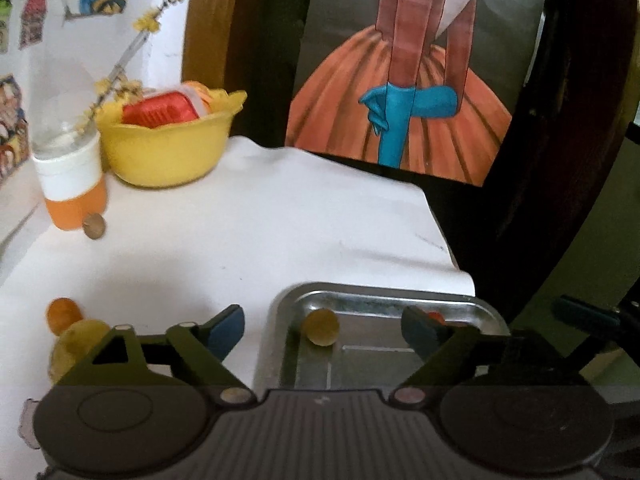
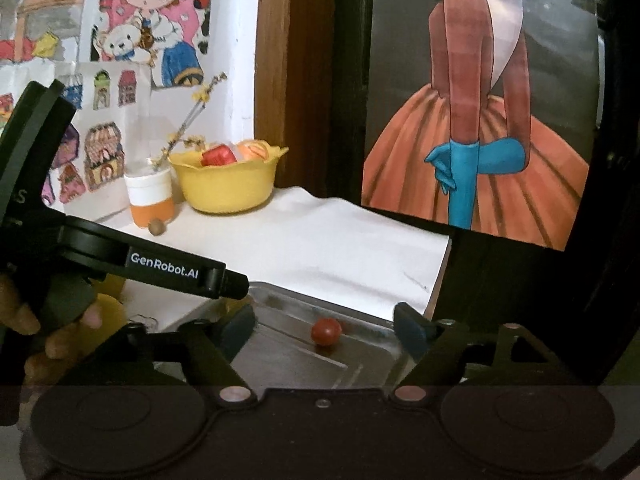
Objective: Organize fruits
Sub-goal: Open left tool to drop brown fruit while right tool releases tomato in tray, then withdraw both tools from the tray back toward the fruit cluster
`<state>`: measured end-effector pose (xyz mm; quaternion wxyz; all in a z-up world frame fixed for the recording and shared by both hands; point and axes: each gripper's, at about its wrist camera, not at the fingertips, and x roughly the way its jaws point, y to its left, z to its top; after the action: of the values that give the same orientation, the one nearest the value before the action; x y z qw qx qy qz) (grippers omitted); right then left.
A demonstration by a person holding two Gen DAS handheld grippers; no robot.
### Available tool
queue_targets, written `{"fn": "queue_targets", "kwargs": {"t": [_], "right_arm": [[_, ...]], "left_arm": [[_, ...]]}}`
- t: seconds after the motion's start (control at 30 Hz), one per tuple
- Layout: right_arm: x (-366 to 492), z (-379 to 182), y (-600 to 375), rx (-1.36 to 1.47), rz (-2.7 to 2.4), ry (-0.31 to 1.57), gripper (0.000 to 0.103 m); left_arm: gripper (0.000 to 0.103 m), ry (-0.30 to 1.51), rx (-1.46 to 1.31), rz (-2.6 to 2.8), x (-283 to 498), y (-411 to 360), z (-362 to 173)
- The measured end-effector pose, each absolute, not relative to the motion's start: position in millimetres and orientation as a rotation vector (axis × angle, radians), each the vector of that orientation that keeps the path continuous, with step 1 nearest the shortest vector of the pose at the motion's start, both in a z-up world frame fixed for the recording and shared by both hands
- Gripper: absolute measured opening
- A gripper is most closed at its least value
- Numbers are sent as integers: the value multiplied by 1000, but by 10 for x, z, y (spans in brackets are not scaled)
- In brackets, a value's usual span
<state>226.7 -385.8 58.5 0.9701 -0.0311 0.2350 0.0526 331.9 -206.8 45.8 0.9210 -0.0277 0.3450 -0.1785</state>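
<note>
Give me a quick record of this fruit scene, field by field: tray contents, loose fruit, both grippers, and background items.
tray: metal tray on the white table
in tray: yellow fruit, red fruit
outside tray: orange fruit, yellow fruit, left of the tray
left gripper: open, empty, over the tray
right gripper: open, empty, over the tray
background: yellow bowl, bottle

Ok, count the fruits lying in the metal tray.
2: a small round yellow fruit by the shiny rectangular metal tray's far-left corner, and a small round red fruit near its far-right side. The tongs hide the near part, so more may be there.
</note>
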Motion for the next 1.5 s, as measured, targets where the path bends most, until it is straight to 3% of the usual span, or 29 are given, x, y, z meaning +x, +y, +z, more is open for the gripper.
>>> {"fn": "queue_targets", "kwargs": {"t": [0.27, 0.83, 1.5], "right_arm": [[1923, 872, -3657, -62, 124, 408, 102], [1124, 1145, -3157, -37, 176, 349, 102], [393, 870, -2348, -46, 220, 355, 103]], "left_arm": [[102, 632, -88, -346, 3017, -1835, 773], [103, 533, -121, -274, 2229, -1143, 1122], [103, 551, -124, -185, 1475, -253, 1014]]}}
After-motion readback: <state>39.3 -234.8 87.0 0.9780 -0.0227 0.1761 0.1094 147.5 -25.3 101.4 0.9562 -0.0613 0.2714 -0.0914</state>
